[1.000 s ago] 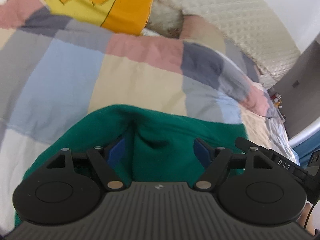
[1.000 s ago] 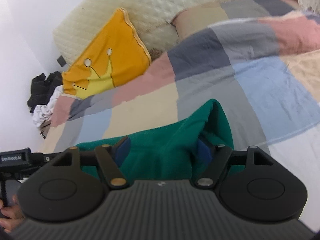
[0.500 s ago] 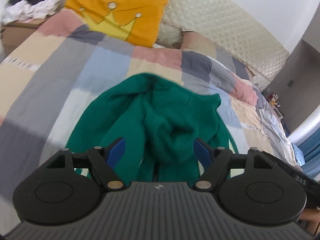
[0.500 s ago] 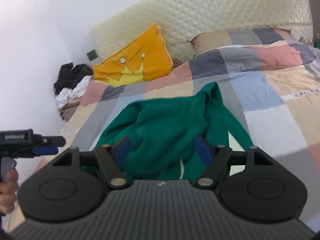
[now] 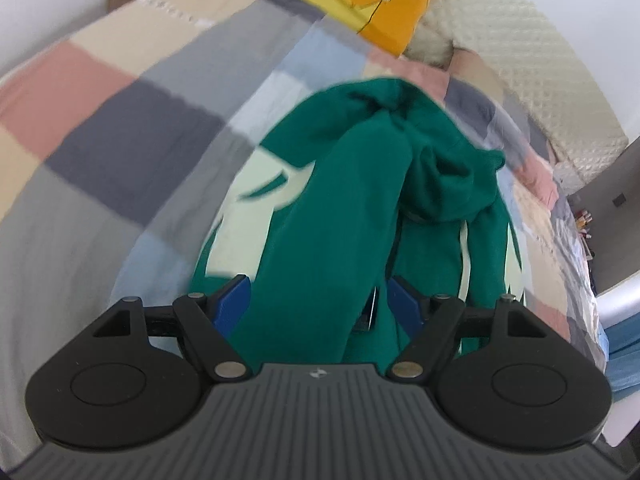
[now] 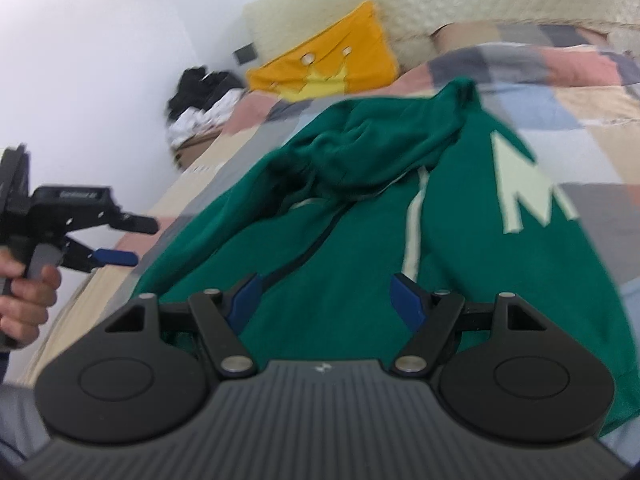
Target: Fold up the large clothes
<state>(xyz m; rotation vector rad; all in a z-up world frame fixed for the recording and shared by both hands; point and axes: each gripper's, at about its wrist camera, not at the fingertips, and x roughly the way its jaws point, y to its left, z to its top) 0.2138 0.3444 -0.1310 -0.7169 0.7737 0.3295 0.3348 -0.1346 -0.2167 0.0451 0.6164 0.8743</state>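
A green hoodie [image 6: 360,208] is spread crumpled on the patchwork duvet [image 5: 120,128], hood toward twelve o'clock, seemingly laid out for folding. The left gripper [image 5: 316,300] and right gripper [image 6: 326,298] are angled downward, jaws wide, nothing visibly clamped; a sleeve [image 5: 332,220] lies between the left jaws.

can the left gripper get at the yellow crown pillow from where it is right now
Probably not without moving in. The left gripper sits open at the near end of the green hoodie, while the crown pillow lies far up the bed against the headboard. Nothing blocks the path.
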